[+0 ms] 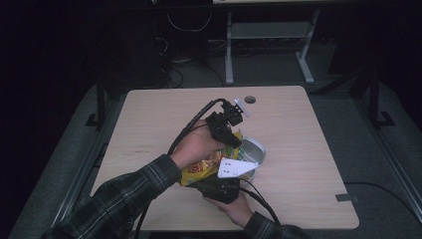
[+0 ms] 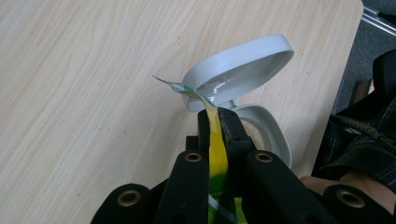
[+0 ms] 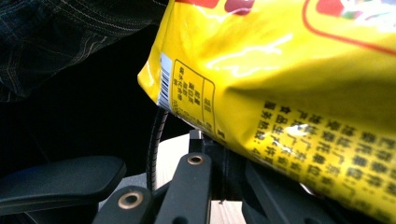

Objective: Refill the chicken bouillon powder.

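Observation:
A yellow snack bag (image 1: 201, 167) is held tilted above the wooden table, between my two grippers. My left gripper (image 1: 233, 139) is shut on the bag's top edge (image 2: 215, 154), right over a white hinged container (image 1: 256, 149). The container's lid (image 2: 243, 65) stands open, and something beige lies in its base (image 2: 273, 135). My right gripper (image 1: 209, 183), with its grey three-cornered plate, holds the bag's lower end from the near side. In the right gripper view, the bag (image 3: 289, 84) lies across the jaws and hides one of them; the right gripper (image 3: 212, 144) looks shut on it.
The table (image 1: 298, 119) has bare wood to the left, right and back of the container. A grommet hole (image 1: 249, 100) sits near the far edge. A black chair armrest (image 3: 56, 179) is below the near edge, and a desk frame (image 1: 229, 55) stands behind the table.

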Demonstrator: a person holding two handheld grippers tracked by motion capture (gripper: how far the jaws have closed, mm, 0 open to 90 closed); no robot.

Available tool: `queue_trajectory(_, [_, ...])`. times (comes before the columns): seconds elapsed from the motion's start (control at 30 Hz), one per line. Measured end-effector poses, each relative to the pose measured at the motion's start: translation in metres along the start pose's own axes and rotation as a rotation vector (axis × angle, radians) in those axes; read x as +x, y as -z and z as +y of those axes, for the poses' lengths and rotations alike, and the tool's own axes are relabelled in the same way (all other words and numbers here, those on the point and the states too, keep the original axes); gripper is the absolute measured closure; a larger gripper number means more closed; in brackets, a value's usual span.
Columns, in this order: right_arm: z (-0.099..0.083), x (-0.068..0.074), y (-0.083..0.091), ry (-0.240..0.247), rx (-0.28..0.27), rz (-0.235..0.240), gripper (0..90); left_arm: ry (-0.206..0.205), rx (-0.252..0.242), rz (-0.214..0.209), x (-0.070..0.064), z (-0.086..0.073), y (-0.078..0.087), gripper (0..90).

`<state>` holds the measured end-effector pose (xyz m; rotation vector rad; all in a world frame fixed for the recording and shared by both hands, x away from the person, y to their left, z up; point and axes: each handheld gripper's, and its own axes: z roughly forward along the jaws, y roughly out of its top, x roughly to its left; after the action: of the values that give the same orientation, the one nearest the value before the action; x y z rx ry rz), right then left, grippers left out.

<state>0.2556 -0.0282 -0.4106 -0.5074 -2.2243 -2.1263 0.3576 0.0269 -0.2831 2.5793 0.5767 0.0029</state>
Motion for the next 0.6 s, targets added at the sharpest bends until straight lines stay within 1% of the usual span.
queue_trajectory(0.23, [-0.0006,-0.0003,0.0001,0.007,-0.002,-0.005,90.0,0.0,-0.004,0.0,0.0004,0.0002,0.0005,89.6])
queue_trajectory(0.43, [-0.0007,0.0002,0.0004,0.004,-0.003,-0.003,90.0,0.007,-0.01,-0.005,0.0006,-0.0002,0.001,89.6])
queue_trajectory(0.6, [0.0006,0.0005,0.0011,0.005,0.002,-0.004,90.0,0.002,-0.013,-0.001,0.0001,-0.0003,0.0015,89.6])
